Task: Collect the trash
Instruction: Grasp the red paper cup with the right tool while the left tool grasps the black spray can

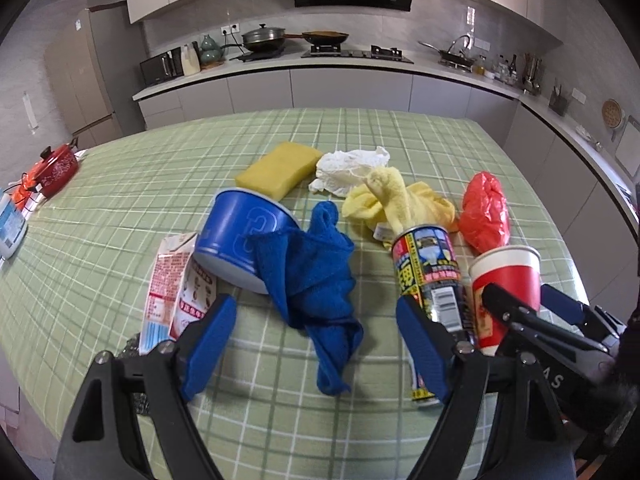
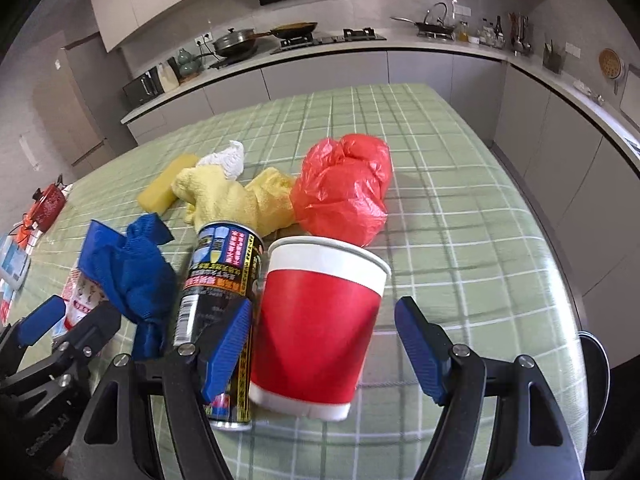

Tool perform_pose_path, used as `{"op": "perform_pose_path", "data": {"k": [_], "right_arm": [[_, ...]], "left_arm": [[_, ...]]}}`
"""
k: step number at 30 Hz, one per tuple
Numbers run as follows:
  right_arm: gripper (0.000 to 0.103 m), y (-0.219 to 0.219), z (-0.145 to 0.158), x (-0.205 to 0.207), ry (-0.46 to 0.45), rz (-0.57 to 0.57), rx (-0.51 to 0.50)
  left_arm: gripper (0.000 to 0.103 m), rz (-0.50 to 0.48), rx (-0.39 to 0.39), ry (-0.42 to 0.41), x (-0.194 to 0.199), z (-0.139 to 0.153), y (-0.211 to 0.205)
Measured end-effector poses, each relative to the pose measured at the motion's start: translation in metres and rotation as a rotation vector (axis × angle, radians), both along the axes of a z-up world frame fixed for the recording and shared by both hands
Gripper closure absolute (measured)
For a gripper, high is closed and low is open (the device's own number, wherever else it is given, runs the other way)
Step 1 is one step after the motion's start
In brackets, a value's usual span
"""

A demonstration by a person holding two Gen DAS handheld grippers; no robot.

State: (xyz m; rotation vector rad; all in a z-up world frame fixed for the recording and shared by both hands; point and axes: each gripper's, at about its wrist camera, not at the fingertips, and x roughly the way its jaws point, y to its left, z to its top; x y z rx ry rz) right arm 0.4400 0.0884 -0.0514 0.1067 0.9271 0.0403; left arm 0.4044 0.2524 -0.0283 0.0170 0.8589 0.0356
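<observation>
A red paper cup [image 2: 316, 324] stands upright between the open fingers of my right gripper [image 2: 322, 340], which is not closed on it; it also shows in the left wrist view [image 1: 506, 288]. A printed can [image 2: 218, 292] stands just left of it, also seen in the left wrist view [image 1: 432, 280]. My left gripper [image 1: 316, 344] is open, with a crumpled blue cloth [image 1: 312, 280] between its fingers. A tipped blue cup [image 1: 240, 236] and a milk carton [image 1: 176, 288] lie to the left. A red plastic bag [image 2: 344, 188], white tissue [image 1: 350, 168] and yellow cloth [image 1: 394, 200] lie behind.
A yellow sponge [image 1: 278, 170] lies on the green checked tablecloth [image 1: 160, 184]. A red pot [image 1: 56, 170] and a white device [image 1: 10, 224] sit at the table's left edge. Kitchen counters with pans run along the back and right. A chair [image 2: 596, 364] stands by the right edge.
</observation>
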Motion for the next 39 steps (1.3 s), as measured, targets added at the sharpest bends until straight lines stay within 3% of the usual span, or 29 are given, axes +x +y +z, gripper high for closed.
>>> {"op": "perform_pose_path", "data": {"k": [4, 10, 17, 27, 29, 31, 36, 39], "right_arm": [[0.028, -0.001, -0.008, 0.006, 0.018, -0.003, 0.007], [0.037, -0.014, -0.008, 0.003, 0.001, -0.011, 0.003], [0.037, -0.047, -0.003, -0.01, -0.013, -0.056, -0.014], [0.035, -0.071, -0.005, -0.015, 0.003, -0.075, 0.01], [0.035, -0.071, -0.004, -0.015, 0.002, -0.067, 0.013], [0.035, -0.071, -0.005, -0.014, 0.003, -0.061, 0.018], [0.036, -0.069, -0.006, -0.013, 0.009, -0.043, 0.027], [0.042, -0.068, -0.004, -0.015, -0.003, -0.034, 0.034]], "left_arm": [[0.019, -0.017, -0.001, 0.009, 0.005, -0.002, -0.004], [0.019, -0.039, -0.016, 0.024, 0.008, -0.002, -0.017], [0.019, -0.096, -0.051, 0.068, 0.01, -0.009, -0.047], [0.02, -0.111, -0.036, 0.139, 0.02, -0.038, -0.067], [0.037, -0.124, -0.067, 0.141, 0.02, -0.041, -0.066], [0.047, -0.136, -0.086, 0.151, 0.021, -0.043, -0.066], [0.049, -0.135, -0.113, 0.137, 0.016, -0.041, -0.062], [0.049, -0.14, -0.108, 0.108, 0.008, -0.034, -0.06]]}}
